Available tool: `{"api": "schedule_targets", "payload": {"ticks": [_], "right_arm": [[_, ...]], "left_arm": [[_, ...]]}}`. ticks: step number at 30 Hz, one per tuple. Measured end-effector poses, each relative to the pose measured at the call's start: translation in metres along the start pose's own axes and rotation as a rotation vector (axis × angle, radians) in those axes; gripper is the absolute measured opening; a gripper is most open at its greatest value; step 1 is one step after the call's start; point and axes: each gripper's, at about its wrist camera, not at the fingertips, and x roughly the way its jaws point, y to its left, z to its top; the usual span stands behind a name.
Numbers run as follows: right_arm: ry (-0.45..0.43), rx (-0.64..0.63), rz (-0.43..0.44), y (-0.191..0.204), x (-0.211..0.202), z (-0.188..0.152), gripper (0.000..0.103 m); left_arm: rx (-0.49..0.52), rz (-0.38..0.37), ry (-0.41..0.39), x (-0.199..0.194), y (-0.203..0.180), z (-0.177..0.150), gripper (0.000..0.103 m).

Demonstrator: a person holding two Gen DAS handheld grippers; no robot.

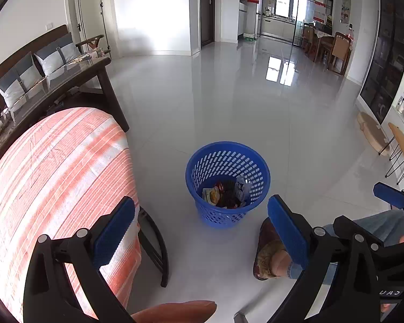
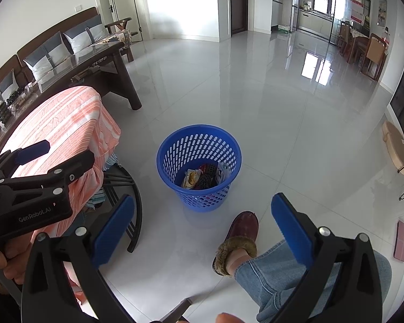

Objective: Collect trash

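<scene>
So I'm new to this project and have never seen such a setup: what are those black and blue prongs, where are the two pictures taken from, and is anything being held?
There is no robot here. A person holds a hand-held gripper in each hand, and each gripper carries a wide-angle camera looking forward along its two blue-padded fingers. One picture comes from the left gripper, the other from the right gripper. Each view also catches the other gripper at its edge.

Both grippers are open and hold nothing.

On the glossy tiled floor stands a blue perforated basket with some wrappers in it. Beside it is a seat draped in an orange striped cloth. The person's slipper and jeans leg show below.
</scene>
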Motion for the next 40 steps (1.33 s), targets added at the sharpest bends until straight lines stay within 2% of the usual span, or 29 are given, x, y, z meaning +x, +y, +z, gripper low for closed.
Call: {"api": "schedule_targets", "payload": {"ticks": [25, 40], "right_arm": [[0.008, 0.005, -0.007, 0.001, 0.006, -0.003, 0.098], [0.012, 0.022, -0.038, -0.008, 0.007, -0.003, 0.098]], "left_arm": [[0.023, -0.022, -0.002, 0.001, -0.007, -0.001, 0.098], [0.041, -0.009, -0.005, -0.004, -0.009, -0.002, 0.098]]}}
